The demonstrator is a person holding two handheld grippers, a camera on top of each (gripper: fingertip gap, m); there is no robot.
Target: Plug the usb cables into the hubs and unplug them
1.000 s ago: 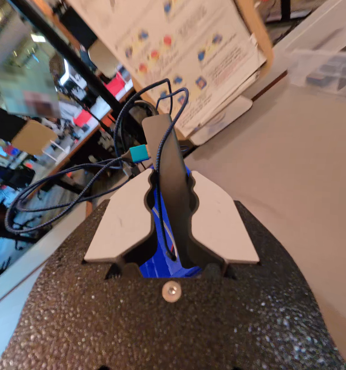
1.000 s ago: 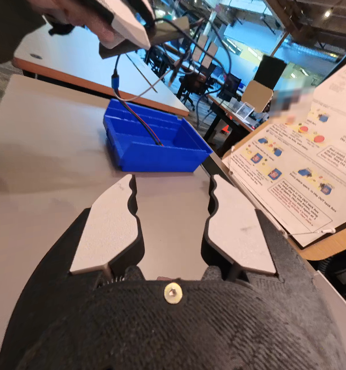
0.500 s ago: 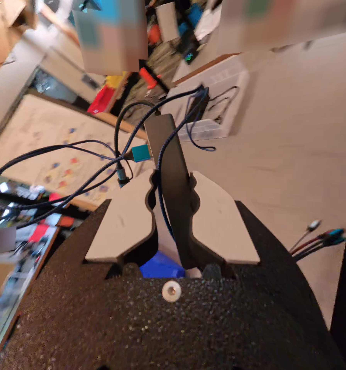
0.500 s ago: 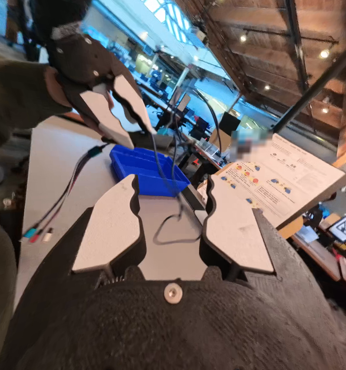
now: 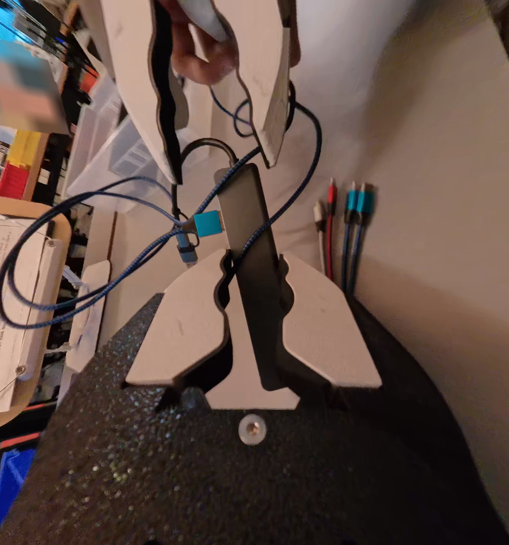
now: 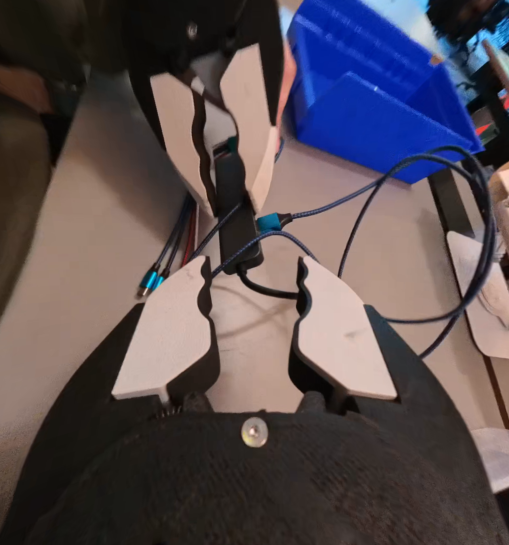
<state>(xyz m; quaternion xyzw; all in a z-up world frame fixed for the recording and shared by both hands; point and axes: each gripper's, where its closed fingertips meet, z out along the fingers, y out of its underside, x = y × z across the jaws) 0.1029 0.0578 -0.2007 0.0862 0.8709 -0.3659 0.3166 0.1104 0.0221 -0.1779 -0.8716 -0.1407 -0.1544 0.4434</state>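
My left gripper (image 5: 253, 256) is shut on a dark grey USB hub (image 5: 244, 218) and holds it pointing forward above the table. A teal USB plug (image 5: 207, 223) sits in the hub's left side, and its blue braided cable (image 5: 41, 309) loops out to the left and over the hub. My right gripper (image 6: 253, 261) is open and empty, facing the hub's far end (image 6: 241, 244), where a black lead (image 6: 265, 290) comes out. It also shows in the left wrist view (image 5: 222, 171). Several loose cable ends (image 5: 344, 206) lie on the table beside the hub.
A blue bin (image 6: 365, 103) stands on the table behind the left gripper (image 6: 234, 209). A board with an instruction sheet (image 5: 8, 295) and a clear plastic box (image 5: 114, 147) are at the table's side. A white stand base (image 6: 483, 324) lies at the right. My hands' fingertips stand some 5 cm from each other.
The left gripper has swung round with the hub, now low over the table. The right gripper has closed in on the hub's far end. The loose cable ends now lie beside the hub.
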